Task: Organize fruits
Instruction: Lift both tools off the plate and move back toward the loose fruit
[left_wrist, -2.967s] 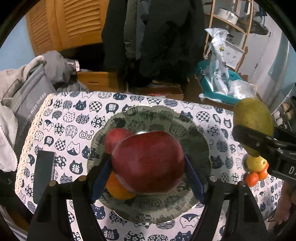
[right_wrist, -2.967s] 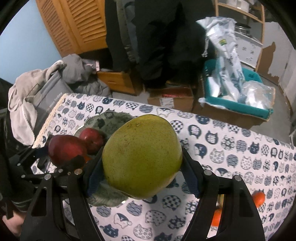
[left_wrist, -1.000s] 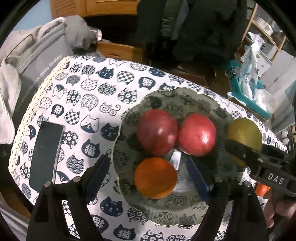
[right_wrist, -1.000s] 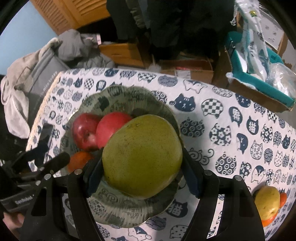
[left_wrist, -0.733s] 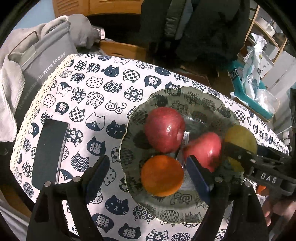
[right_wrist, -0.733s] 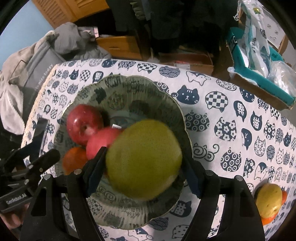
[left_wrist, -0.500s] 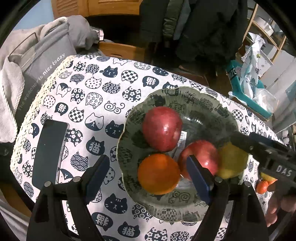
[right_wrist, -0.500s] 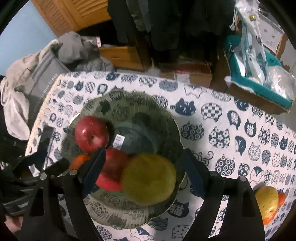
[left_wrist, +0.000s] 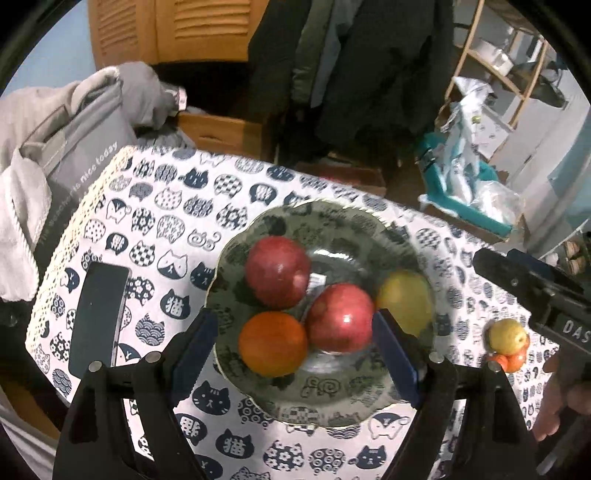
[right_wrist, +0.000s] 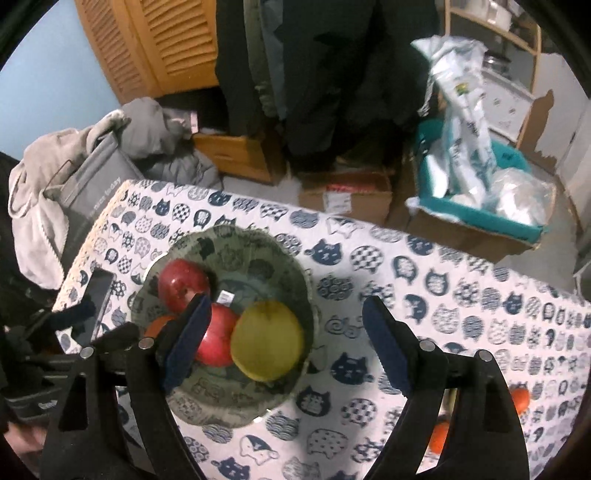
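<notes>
A: Cat-print cloth (left_wrist: 155, 221); bowl (left_wrist: 332, 221) with two apples (left_wrist: 277, 271), orange (left_wrist: 272, 343), mango (left_wrist: 404, 301).

B: Phone (left_wrist: 98, 317) plainest in left view. Left gripper (left_wrist: 291, 354) and right gripper (right_wrist: 282, 341) wide, empty, above bowl.

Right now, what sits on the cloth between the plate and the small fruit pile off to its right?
Nothing: only bare cat-print tablecloth between the plate and the small fruit pile, shown in the left wrist view.
</notes>
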